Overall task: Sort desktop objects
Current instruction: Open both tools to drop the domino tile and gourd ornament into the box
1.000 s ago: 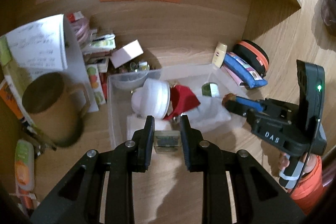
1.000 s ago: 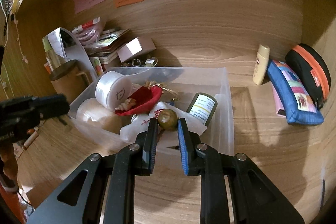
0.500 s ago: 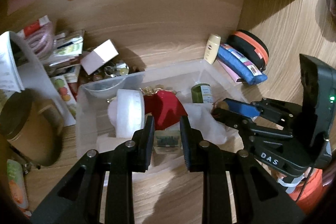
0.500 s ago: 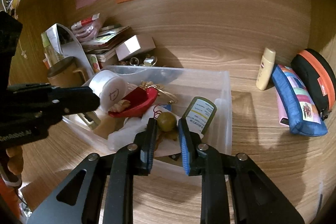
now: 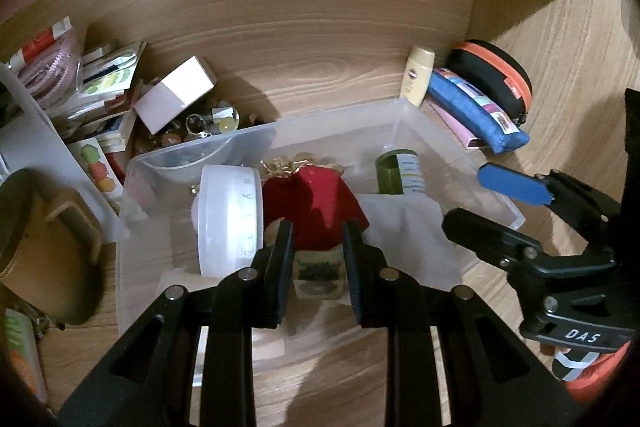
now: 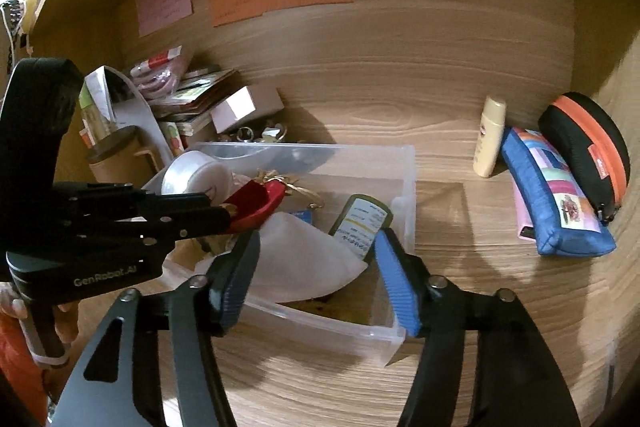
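Right now we hold a small clear block [image 5: 318,275] low in the frame's centre, the left gripper [image 5: 318,259] with its jaws closed on it above the near edge of the clear plastic bin [image 5: 460,155], likely so that it drops among the red pouch [image 5: 316,203] and white round tub [image 5: 230,219]. Our right gripper [image 6: 316,283], lower centre of its view, has jaws spread wide and empty over the bin's near corner, with the blue pencil case [image 6: 556,203] on the counter at right.
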The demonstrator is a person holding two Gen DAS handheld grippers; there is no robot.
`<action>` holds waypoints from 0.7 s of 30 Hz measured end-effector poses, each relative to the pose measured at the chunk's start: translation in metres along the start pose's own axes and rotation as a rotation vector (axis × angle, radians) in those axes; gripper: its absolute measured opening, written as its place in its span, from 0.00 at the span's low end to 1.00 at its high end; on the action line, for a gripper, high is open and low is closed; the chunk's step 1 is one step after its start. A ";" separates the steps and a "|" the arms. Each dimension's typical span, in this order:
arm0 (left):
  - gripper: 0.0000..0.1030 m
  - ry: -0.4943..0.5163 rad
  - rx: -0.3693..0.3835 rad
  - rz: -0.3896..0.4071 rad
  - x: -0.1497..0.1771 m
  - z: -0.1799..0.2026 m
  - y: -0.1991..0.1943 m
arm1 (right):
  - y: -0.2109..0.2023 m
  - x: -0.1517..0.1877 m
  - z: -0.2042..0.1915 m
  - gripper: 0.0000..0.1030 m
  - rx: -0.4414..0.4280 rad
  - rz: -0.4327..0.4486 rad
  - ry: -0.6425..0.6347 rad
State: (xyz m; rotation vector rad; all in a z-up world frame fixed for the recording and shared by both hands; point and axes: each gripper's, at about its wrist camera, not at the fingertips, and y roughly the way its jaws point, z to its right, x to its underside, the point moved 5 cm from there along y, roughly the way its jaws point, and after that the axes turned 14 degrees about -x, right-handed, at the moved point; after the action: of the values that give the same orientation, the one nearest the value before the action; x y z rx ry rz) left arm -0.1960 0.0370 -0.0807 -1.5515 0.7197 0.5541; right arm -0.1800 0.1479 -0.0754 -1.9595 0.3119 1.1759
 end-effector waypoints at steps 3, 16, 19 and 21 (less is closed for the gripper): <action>0.23 0.003 -0.007 0.018 0.000 0.000 -0.002 | -0.001 0.000 0.002 0.61 -0.004 0.005 0.007; 0.54 0.005 -0.007 0.073 -0.001 -0.002 -0.014 | 0.000 -0.001 0.002 0.62 -0.004 0.019 0.008; 0.61 -0.003 -0.003 0.104 -0.002 -0.006 -0.022 | 0.000 -0.001 0.002 0.62 -0.006 0.025 0.010; 0.64 -0.010 0.005 0.116 -0.002 -0.008 -0.027 | 0.000 -0.001 0.002 0.63 -0.006 0.027 0.008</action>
State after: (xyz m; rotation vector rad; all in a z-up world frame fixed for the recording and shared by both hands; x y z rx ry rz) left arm -0.1784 0.0298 -0.0596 -1.5077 0.8064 0.6446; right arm -0.1815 0.1493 -0.0745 -1.9714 0.3406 1.1879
